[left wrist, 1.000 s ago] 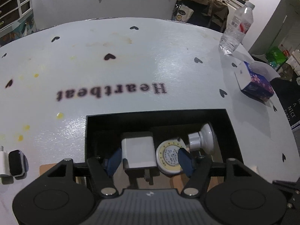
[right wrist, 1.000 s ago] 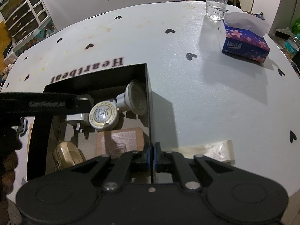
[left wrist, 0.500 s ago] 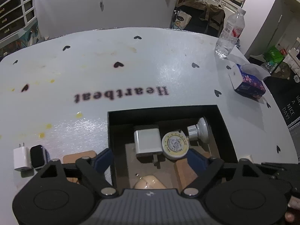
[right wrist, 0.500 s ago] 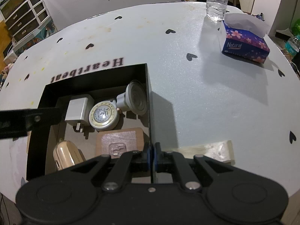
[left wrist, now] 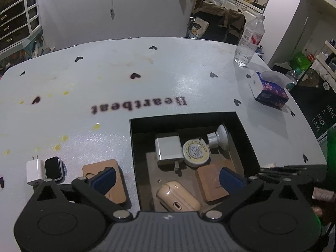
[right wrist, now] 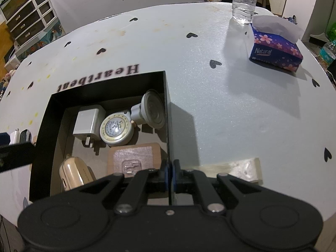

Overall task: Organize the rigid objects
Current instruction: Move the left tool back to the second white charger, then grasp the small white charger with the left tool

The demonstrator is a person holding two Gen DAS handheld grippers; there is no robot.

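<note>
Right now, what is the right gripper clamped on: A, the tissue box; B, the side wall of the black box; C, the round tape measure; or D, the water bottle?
B. In the right wrist view the right gripper is shut on the thin side wall of the black box, while the round tape measure lies loose inside.

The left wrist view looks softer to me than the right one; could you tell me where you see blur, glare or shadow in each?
Left wrist view: the Heartbeat lettering is smeared, a green glow tints the right edge, and glare glints off the earbud case. Right wrist view: the print is sharper, the black box and tissue box cast hard shadows rightward, and the table edge bows from fisheye distortion.
</note>
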